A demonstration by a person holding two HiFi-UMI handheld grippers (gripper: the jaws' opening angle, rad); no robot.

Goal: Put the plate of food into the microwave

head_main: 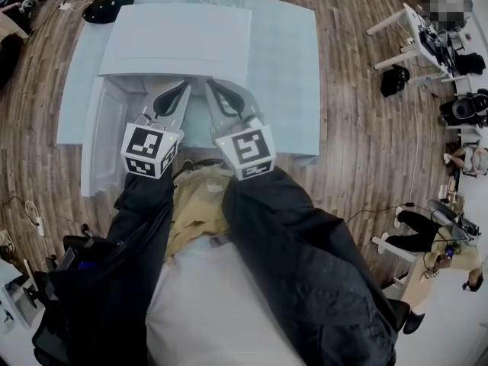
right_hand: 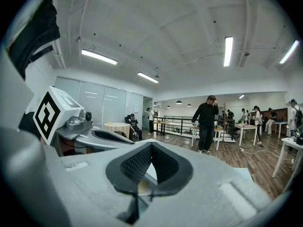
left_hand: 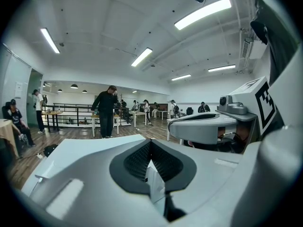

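Observation:
A white microwave (head_main: 175, 40) stands on the pale blue table (head_main: 290, 75), seen from above, with its door (head_main: 103, 139) swung out to the left. My left gripper (head_main: 185, 85) and right gripper (head_main: 209, 85) point side by side at its front, tips close together. In the left gripper view the left gripper (left_hand: 150, 142) has its black pads meeting at the tip, nothing between them. The right gripper (right_hand: 151, 144) is shut too; a pale yellowish round patch (right_hand: 141, 188) shows below its tips, and I cannot tell what it is. No plate shows in the head view.
A black bag (head_main: 103, 8) lies at the table's far left corner. Wooden floor surrounds the table. Several people stand or sit at tables in the room beyond, one in dark clothes (right_hand: 207, 124) a few steps away. White desks (head_main: 415, 33) stand at the right.

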